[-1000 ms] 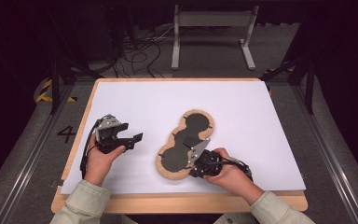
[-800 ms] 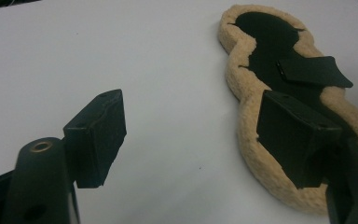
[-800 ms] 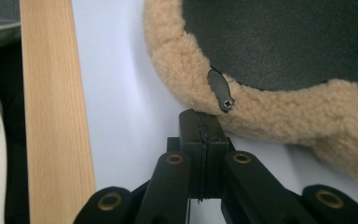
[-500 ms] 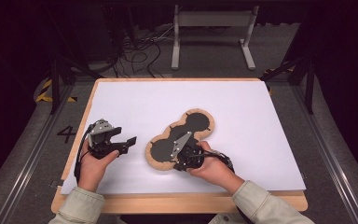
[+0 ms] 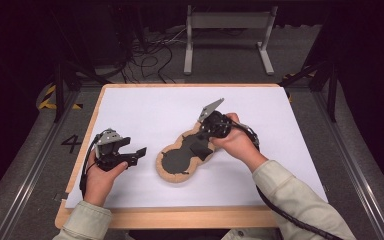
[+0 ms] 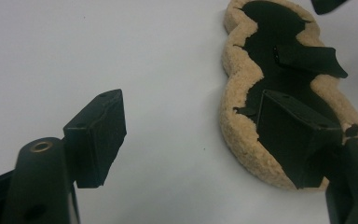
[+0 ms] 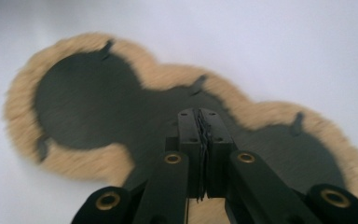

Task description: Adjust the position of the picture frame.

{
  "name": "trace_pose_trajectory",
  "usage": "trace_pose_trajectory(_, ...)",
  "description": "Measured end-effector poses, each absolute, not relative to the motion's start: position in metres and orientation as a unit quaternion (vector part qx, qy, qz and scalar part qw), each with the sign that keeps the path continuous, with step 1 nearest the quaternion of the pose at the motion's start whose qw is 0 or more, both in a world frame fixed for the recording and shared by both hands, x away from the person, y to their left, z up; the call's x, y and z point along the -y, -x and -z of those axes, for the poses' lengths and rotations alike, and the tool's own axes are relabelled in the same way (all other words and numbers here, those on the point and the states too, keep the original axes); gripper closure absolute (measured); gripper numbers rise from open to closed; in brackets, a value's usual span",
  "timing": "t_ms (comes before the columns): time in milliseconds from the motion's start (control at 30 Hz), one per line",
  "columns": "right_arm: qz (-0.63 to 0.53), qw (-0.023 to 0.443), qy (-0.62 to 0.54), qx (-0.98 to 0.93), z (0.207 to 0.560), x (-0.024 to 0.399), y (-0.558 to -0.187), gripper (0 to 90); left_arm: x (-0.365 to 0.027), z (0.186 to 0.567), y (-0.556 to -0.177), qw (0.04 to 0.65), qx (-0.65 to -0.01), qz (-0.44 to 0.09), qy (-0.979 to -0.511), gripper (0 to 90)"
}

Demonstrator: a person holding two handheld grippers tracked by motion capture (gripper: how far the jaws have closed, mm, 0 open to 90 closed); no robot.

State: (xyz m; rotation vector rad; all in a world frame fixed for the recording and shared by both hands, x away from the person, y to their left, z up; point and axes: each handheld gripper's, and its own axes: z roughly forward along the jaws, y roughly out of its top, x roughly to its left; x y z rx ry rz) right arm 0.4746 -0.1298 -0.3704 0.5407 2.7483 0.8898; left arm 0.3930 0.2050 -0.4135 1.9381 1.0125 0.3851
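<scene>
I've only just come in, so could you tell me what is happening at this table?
A person is working with a hand-held gripper in each hand on a white table. The right gripper, jaws shut, is over a cork-rimmed, three-lobed black tray; whether it grips the tray's edge is hard to tell. The left gripper is open beside the tray, holding nothing.

The white tabletop (image 5: pixel 145 112) is brightly and evenly lit from above, while the floor and room beyond fall into deep darkness. Shadows are soft and short. The high view is slightly soft. The left gripper view is sharp, with mild glare on the white. The right gripper view smears the cork tray (image 7: pixel 98 163) with motion blur.
</scene>
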Motion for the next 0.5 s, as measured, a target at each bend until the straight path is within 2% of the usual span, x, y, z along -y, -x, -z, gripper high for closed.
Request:
trace_pose_trajectory(267,-0.276,0.134,-0.223,-0.925,0.384,0.119,-0.532,90.0,-0.202,0.415,-0.394,0.445,-0.405,-0.152,-0.784,24.7)
trace_pose_trajectory(500,-0.262,0.149,-0.263,-0.916,0.398,0.114,-0.563,90.0,-0.200,0.417,-0.397,0.441,-0.401,-0.150,-0.789,24.6)
